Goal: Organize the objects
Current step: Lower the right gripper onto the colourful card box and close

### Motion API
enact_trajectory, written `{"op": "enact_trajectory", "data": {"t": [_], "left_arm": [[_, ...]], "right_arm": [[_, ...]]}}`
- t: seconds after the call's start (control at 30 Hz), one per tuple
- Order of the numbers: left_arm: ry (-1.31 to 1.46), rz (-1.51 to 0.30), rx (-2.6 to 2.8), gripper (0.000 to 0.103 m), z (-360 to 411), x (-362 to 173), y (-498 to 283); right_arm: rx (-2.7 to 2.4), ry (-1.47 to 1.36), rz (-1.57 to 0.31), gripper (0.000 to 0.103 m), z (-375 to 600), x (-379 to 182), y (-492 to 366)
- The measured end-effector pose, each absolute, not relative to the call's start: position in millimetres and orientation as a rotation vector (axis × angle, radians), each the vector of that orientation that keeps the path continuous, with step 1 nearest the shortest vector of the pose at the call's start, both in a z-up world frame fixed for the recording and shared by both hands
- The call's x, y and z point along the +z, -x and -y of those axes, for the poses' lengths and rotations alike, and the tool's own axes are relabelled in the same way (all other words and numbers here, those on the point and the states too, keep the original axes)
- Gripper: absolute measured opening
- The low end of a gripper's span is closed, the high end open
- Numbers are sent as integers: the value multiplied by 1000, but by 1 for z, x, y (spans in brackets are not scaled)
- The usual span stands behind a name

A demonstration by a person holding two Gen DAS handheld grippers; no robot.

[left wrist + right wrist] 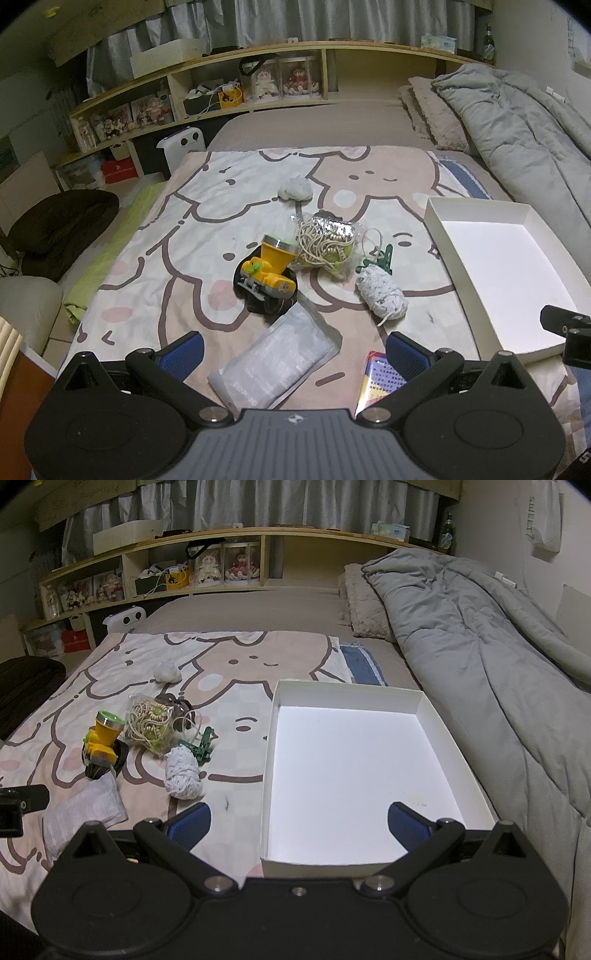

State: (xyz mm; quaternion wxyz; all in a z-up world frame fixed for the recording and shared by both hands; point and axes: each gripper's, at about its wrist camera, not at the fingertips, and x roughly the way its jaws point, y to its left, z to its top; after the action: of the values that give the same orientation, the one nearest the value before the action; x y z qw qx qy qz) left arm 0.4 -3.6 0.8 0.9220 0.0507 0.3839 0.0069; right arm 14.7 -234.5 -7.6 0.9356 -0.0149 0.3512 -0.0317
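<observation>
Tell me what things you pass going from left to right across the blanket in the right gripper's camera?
Yellow headlamp → bag of cord and beads → green clip → white box. I skipped the two white bundles and the flat pack, because they sit above or below these.

White box (pixel 354 775) lies open and bare; clutter crowds its left.

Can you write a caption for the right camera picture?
Open right gripper hovering over an empty white box beside a yellow headlamp on the bed.
</observation>
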Motion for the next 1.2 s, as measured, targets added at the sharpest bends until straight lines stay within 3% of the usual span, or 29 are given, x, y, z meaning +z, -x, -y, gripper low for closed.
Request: {"op": "enact_trajectory", "data": {"t": [0.8,1.2], "left_arm": [[-238,-536,-7,103,-7,83,-66],[-166,-566,-198,103,-34,44,-101]], "right_arm": [[148,113,-559,103,211,39,-64],[373,116,-540,103,203,4,-106]]}}
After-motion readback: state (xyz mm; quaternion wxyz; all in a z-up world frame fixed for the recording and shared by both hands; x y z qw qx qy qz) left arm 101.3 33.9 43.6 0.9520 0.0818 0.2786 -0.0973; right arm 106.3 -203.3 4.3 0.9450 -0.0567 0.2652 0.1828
